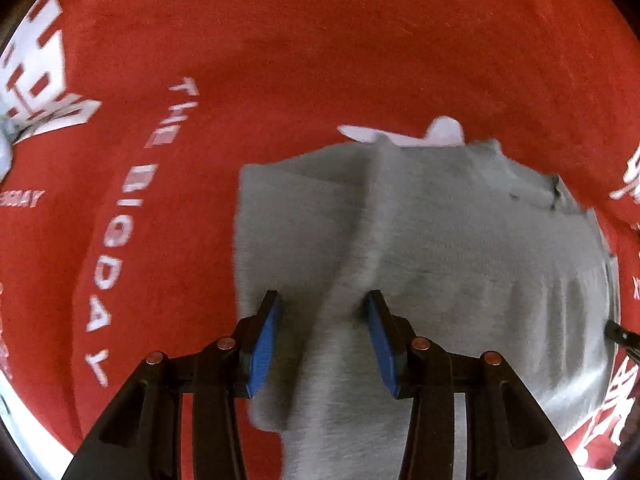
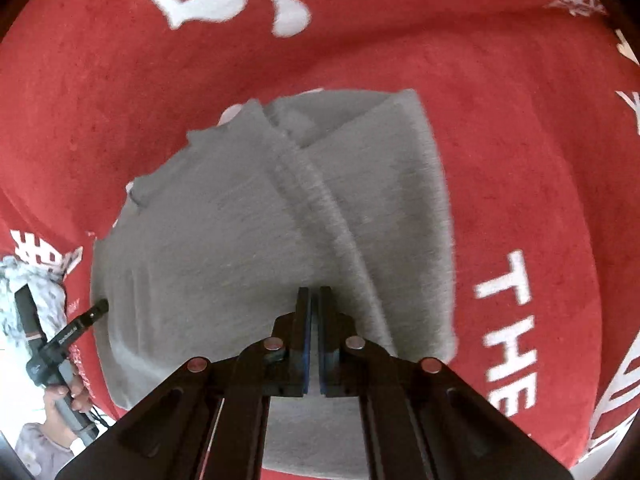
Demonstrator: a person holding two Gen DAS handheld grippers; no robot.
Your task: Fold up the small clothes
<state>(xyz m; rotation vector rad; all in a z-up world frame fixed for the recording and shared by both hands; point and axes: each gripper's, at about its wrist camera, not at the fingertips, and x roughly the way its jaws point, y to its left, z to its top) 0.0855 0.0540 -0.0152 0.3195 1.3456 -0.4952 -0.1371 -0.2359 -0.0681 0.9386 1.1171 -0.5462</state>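
A small grey garment [image 1: 460, 240] lies partly folded on a red cloth with white lettering [image 1: 280, 60]. A raised fold ridge runs down its middle. My left gripper [image 1: 324, 304] is open, its blue pads on either side of that ridge, just above the fabric. In the right wrist view the same grey garment [image 2: 224, 240] fills the centre. My right gripper [image 2: 314, 294] has its jaws together over the garment near the ridge; whether fabric is pinched between them is not clear. The left gripper's tip [image 2: 98, 306] shows at the garment's left edge.
The red cloth [image 2: 500, 120] covers the whole surface around the garment. A person's hand [image 2: 64, 396] holds the other gripper at the lower left of the right wrist view. A pale patterned fabric [image 2: 24, 292] lies at the left edge.
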